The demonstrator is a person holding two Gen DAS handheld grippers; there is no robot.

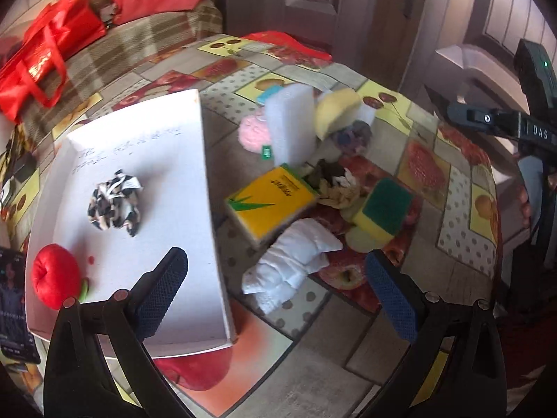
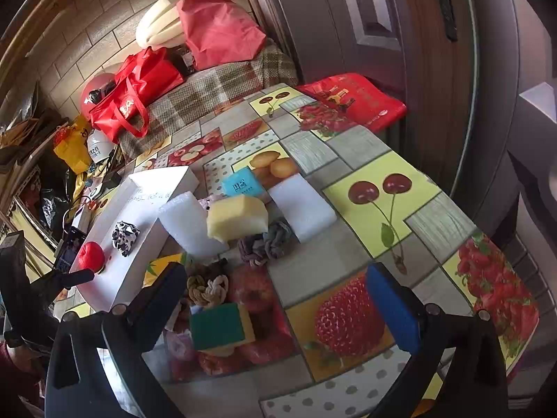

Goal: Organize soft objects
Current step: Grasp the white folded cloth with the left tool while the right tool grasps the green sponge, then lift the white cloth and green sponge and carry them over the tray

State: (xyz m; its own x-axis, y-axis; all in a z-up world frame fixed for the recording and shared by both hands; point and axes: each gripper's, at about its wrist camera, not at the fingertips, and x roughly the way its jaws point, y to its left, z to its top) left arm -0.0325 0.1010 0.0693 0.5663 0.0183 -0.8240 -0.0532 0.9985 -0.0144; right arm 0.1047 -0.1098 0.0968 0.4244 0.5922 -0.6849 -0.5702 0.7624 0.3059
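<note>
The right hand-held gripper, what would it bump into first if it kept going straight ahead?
Probably the green and yellow sponge. It lies just ahead of the open right hand-held gripper, a bit left of the middle, so bare tablecloth might come first. Depth is hard to judge.

Fruit-print tablecloth (image 2: 365, 160), plaid-covered sofa (image 2: 222, 83), beige brick-tile wall (image 2: 104, 35); brown panelled door (image 2: 383, 17)

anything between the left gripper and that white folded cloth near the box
Nothing visible. The left gripper is open with the white cloth lying in the gap ahead of it; the white box sits off to one side.
</note>
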